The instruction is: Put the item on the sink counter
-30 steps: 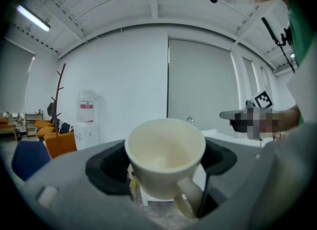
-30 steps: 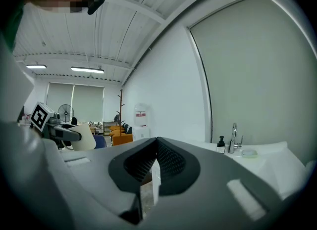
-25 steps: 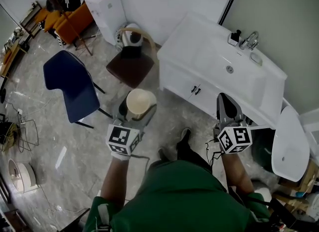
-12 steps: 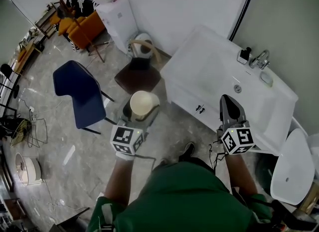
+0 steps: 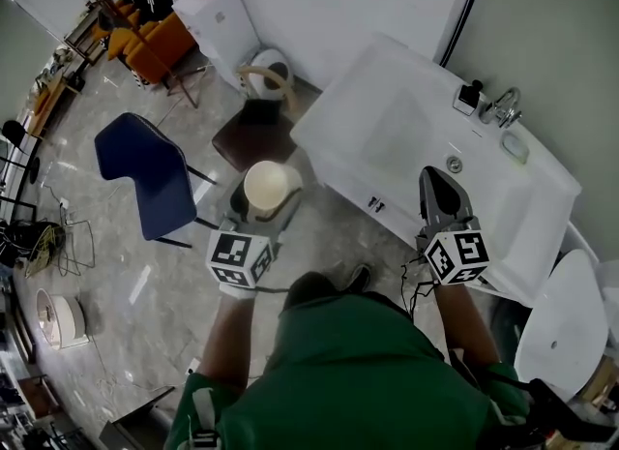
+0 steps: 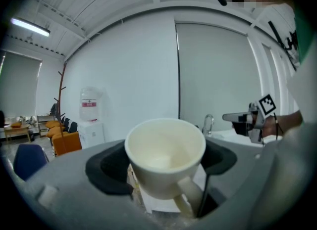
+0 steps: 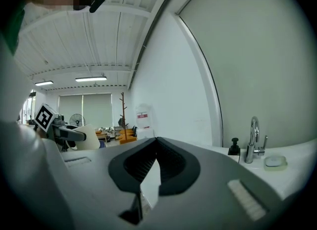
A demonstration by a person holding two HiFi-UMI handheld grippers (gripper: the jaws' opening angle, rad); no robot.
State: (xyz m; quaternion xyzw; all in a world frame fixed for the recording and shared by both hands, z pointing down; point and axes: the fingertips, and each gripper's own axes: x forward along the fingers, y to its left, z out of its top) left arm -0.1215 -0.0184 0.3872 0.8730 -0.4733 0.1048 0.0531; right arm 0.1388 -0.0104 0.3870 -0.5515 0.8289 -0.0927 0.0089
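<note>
The left hand-held gripper (image 5: 261, 211) is pinching a cream cup (image 5: 269, 187) by its sides, mouth upward, with the handle (image 6: 190, 202) pointing back toward the gripper body. The cup is hanging over the floor, near the left end of the white tabletop (image 5: 387, 119) but not over it yet. The right hand-held gripper (image 5: 437, 187) is riding with its jaws pressed together on nothing, seemingly above the tabletop's front edge, not far from the faucet (image 5: 505, 105).

The step in hand looks to be the carry. To do it well, the person should be swinging the cup rightward and forward while holding it level, aiming for the broad flat stretch well inside the rim rather than the corner nearest the brown stool (image 5: 253, 134). The cup (probably glazed, so likely slippery in the pads) should be coming down until its base is sitting flat before the jaws are spreading, and the idle right gripper should be staying out of the landing spot.
</note>
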